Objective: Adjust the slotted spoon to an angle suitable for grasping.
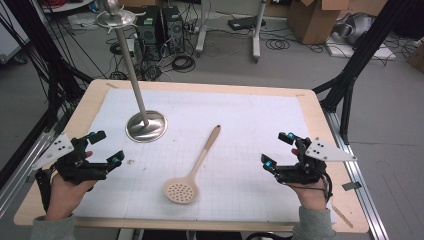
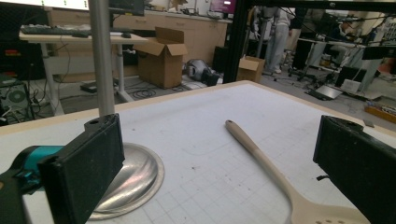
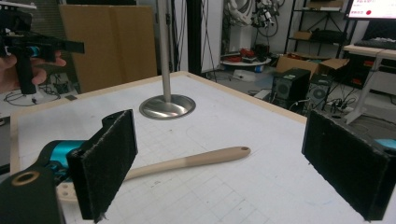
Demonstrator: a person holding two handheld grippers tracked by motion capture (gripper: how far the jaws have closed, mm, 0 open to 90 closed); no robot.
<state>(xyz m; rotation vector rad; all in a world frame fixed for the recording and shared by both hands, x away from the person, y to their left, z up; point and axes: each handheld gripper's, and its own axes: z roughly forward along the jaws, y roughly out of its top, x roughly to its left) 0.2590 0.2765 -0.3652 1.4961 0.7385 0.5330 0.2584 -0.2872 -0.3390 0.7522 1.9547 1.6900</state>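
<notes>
My left gripper [image 1: 106, 148], lower left of the high view: jaws apart, nothing between them. My right gripper [image 1: 279, 150], lower right: jaws apart, nothing between them. Beige slotted plastic spoon [image 1: 192, 170] lies flat on the white gridded mat [image 1: 240, 120], lower centre, between both grippers, untouched. Polished steel stand with round base [image 1: 145, 125] upper left of spoon.

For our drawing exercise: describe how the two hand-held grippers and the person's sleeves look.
Each hand-held gripper, left and right, is black with two flat, rough-faced jaws, teal fittings near the jaws and a pale grey three-cornered plate dotted with holes. A black cable trails from the right one. The sleeves are grey.
</notes>
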